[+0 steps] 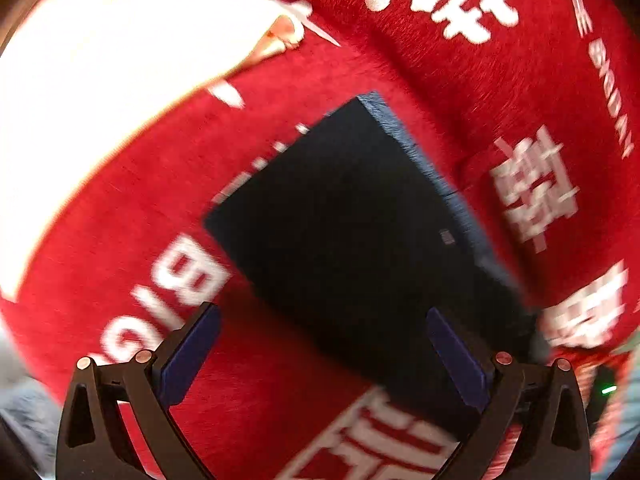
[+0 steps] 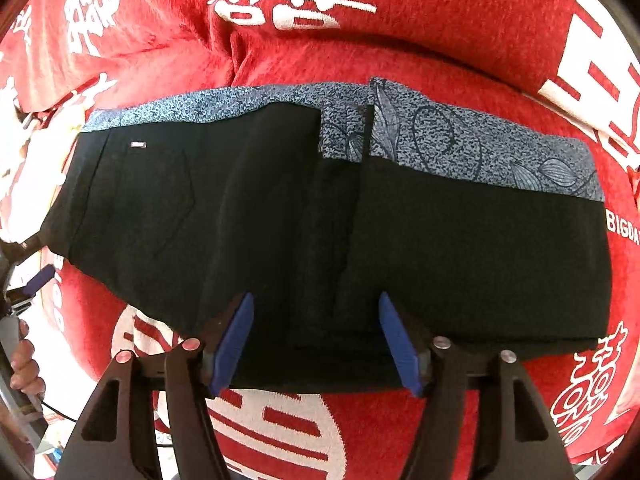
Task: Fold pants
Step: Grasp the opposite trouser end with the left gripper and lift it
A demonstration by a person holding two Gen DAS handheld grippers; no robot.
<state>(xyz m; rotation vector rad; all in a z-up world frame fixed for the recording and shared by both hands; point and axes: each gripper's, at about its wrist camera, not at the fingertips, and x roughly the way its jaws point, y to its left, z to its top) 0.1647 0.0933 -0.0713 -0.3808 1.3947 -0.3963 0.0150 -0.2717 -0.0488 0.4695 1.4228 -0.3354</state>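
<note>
The black pants (image 2: 320,220) lie folded in a flat wide block on the red blanket, with a blue-grey patterned lining showing along the far edge (image 2: 460,144). My right gripper (image 2: 316,328) is open, its blue pads over the near edge of the pants, holding nothing. In the left wrist view the pants (image 1: 352,232) show as a dark rectangle seen from one end. My left gripper (image 1: 320,344) is open above the near end of the pants, holding nothing. The left gripper also shows at the left edge of the right wrist view (image 2: 38,276).
A red blanket with white characters (image 2: 400,52) covers the surface under the pants. A bright white patch (image 1: 100,92) lies at the far left in the left wrist view. A hand (image 2: 24,364) shows at the left edge of the right wrist view.
</note>
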